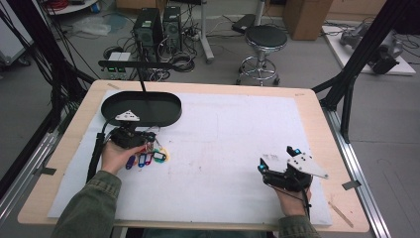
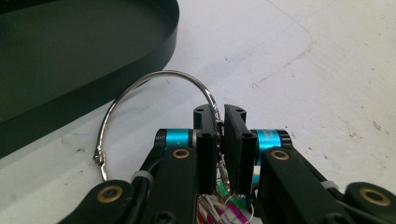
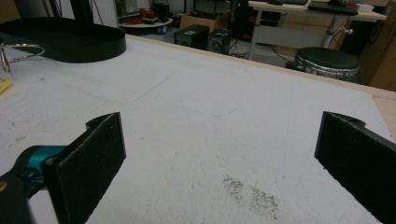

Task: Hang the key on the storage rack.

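We have the left gripper [image 2: 219,122] clamped on the silver wire key ring [image 2: 154,93] of coloured plastic tags [image 1: 148,159], black oval tray [image 1: 168,116] at 12 o'clock. Lift straight, keep tags clearing the rim. Right gripper [image 3: 219,154] idles wide open.

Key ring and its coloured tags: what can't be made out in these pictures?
- Coloured tags: high view, too small to read or count.
- Tags in the left gripper view: hidden behind the left tongs, cut off by the bottom edge.
- Metal ring: its lower part disappears behind the tongs.
- Ring in the right gripper view: cut off by the left edge.
- Black tray: left gripper view, cut by the frame.
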Demonstrator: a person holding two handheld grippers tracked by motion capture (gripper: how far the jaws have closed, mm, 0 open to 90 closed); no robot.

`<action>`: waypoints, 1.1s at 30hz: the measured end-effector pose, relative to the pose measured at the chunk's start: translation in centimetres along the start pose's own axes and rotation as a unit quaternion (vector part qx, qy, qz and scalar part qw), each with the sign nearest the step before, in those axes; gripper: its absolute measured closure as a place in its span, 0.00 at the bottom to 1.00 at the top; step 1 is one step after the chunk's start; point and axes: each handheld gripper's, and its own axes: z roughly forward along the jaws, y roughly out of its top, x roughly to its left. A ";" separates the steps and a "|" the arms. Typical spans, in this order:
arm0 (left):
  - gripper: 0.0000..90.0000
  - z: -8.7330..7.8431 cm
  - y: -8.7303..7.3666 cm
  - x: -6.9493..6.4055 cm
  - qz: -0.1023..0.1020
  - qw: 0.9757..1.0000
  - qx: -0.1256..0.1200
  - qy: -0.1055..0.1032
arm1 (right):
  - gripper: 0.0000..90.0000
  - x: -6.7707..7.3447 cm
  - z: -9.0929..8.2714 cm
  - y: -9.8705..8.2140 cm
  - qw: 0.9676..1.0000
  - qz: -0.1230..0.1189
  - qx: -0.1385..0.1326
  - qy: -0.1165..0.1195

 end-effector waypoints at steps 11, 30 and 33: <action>0.93 -1.2 0.3 -0.5 0.012 1.000 -0.005 0.009 | 0.01 0.0 0.0 0.0 1.000 0.001 -0.002 0.000; 0.93 -3.8 2.2 -1.6 0.036 0.999 -0.013 0.009 | 0.01 -0.1 -0.2 0.0 1.000 0.004 -0.005 -0.003; 0.93 -4.4 2.9 -1.7 0.042 0.999 -0.014 0.010 | 0.01 -0.1 -0.2 0.0 1.000 0.003 -0.005 -0.003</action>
